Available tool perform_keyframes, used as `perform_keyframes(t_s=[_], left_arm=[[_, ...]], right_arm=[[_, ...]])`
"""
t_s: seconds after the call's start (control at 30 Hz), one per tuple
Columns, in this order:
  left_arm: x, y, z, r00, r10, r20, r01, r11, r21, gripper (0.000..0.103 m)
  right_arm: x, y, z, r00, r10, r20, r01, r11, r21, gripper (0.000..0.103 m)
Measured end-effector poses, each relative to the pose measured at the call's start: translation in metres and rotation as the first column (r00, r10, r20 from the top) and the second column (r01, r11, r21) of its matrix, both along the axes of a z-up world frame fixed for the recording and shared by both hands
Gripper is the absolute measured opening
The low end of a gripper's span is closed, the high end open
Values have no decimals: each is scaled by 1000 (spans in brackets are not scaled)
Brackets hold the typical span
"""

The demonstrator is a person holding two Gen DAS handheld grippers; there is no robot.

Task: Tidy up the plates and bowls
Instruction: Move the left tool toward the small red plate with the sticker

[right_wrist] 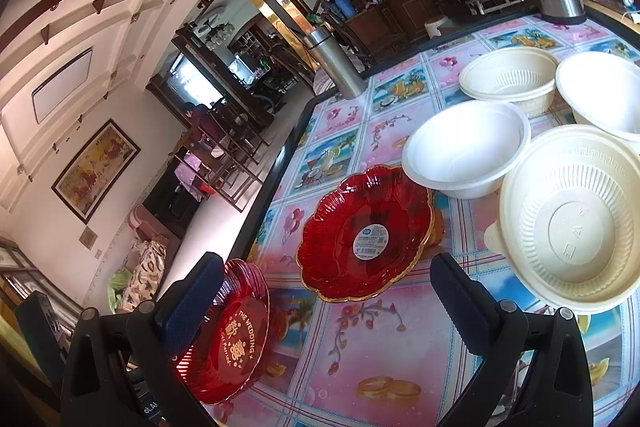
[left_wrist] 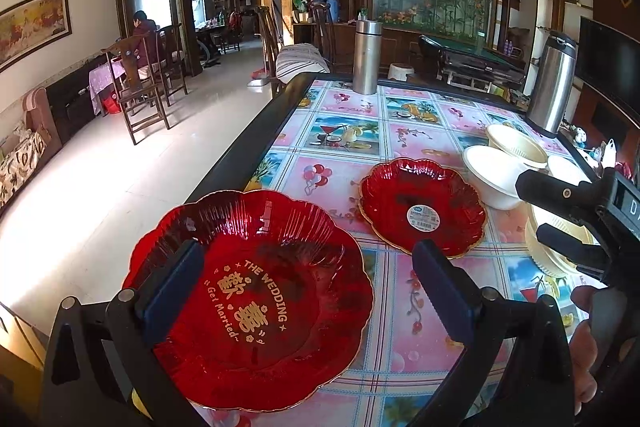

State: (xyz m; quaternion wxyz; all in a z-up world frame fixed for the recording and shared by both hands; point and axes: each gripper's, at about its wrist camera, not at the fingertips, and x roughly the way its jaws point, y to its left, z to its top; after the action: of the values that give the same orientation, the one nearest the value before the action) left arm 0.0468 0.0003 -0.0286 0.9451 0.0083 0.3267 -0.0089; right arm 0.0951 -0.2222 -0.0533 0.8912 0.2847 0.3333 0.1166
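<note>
A red scalloped plate with gold wedding lettering point(left_wrist: 256, 299) lies at the table's near left corner, between the wide-open jaws of my left gripper point(left_wrist: 308, 283); it also shows in the right wrist view point(right_wrist: 236, 331). A second red plate with a round sticker point(left_wrist: 422, 205) point(right_wrist: 366, 231) lies further in. White and cream bowls point(right_wrist: 464, 147) point(right_wrist: 572, 219) point(right_wrist: 508, 77) cluster on the right. My right gripper point(right_wrist: 324, 295) is open and empty above the table, and it also shows in the left wrist view point(left_wrist: 536, 207).
The table point(left_wrist: 344, 131) has a patterned pink cloth and a dark rim. A steel flask point(left_wrist: 366, 57) stands at the far edge and a steel kettle point(left_wrist: 554, 83) at the far right. Chairs and open floor lie to the left.
</note>
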Motion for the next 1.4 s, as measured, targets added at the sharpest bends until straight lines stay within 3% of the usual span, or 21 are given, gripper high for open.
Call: perform_keyframes(t_s=[0.17, 0.3, 1.17, 1.3, 1.4], left_arm=[[18, -2, 2, 999, -23, -42, 23, 1000, -3, 103], [34, -6, 14, 1000, -17, -25, 18, 999, 27, 103], [73, -34, 21, 999, -34, -35, 36, 997, 66, 103], [84, -39, 18, 997, -52, -48, 54, 997, 54, 103], [97, -40, 13, 991, -92, -102, 94, 996, 13, 103]], right_arm=[[6, -2, -11, 998, -11, -66, 12, 1000, 20, 103], [10, -5, -16, 996, -15, -88, 18, 999, 37, 103], [20, -36, -17, 995, -43, -86, 54, 992, 119, 102], [23, -37, -18, 995, -61, -83, 69, 992, 101, 102], [26, -37, -19, 995, -56, -82, 63, 993, 95, 102]])
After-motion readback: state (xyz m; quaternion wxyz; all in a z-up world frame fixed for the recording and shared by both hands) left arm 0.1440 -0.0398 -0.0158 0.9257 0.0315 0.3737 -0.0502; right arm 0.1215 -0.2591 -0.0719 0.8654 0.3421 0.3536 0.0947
